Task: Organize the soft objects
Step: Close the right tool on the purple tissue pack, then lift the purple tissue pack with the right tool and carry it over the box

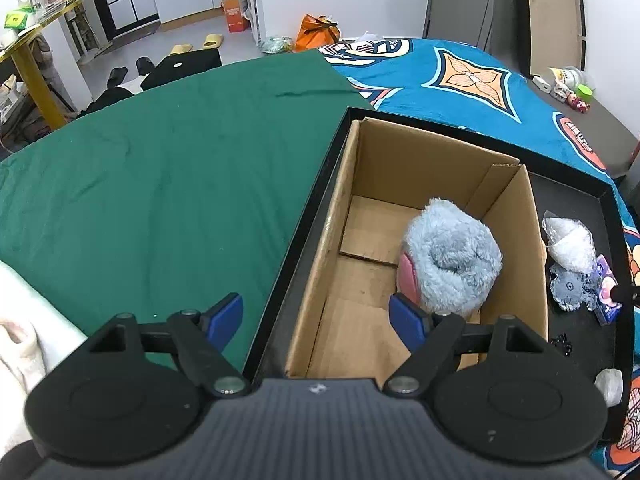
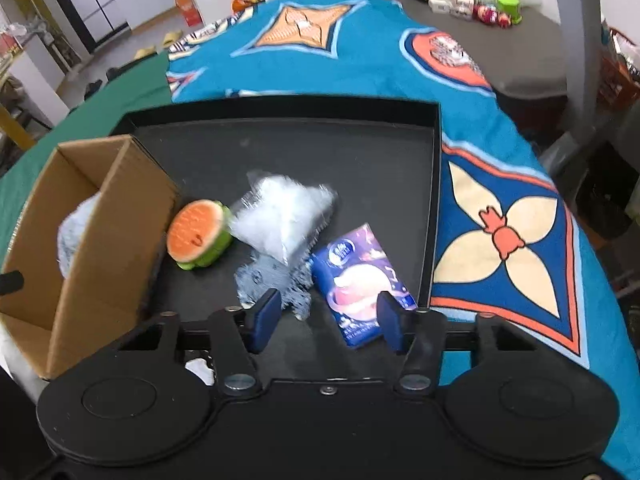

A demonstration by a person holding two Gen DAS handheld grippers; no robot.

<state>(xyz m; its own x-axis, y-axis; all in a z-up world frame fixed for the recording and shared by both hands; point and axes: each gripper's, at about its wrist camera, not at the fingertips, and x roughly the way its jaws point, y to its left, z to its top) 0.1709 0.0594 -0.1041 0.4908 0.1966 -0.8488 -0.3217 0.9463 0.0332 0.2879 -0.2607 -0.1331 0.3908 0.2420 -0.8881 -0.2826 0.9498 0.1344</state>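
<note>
R gripper (image 2: 326, 322), jaws apart w/ nothing held, hangs just over tissue pack (image 2: 360, 286) near tray's (image 2: 436, 200) right edge; pack's long axis runs toward gripper. L gripper (image 1: 318, 320) unclenched, farther off.

Yellow slippers (image 1: 195, 44) lie beside an orange bag (image 1: 318, 32).

Two wrist views steeply down, close (sharing cardboard box (image 1: 420, 240)).
</note>
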